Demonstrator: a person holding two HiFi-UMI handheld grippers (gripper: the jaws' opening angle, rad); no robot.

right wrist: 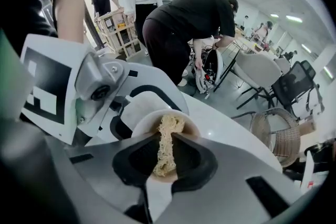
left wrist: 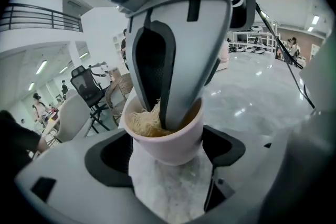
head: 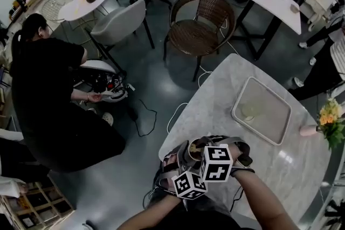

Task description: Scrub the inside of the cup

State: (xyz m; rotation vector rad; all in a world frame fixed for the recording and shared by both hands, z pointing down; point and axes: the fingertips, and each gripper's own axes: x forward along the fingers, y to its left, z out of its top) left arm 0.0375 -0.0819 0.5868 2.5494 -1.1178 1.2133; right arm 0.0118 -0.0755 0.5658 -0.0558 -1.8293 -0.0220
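Left claw stood spread around the pink cup; right claw pinched a fibrous scrubber inside it.

Left gripper spread, right gripper clamped

We find the pale pink round cup at the white marble table's near left corner, between the left gripper's jaws. The right gripper dips into it from above, with a tan fibrous scrubber between its jaws. A pale square tray lies farther right.

Bright o/h light, heavy fisheye at edges, tabletop glare
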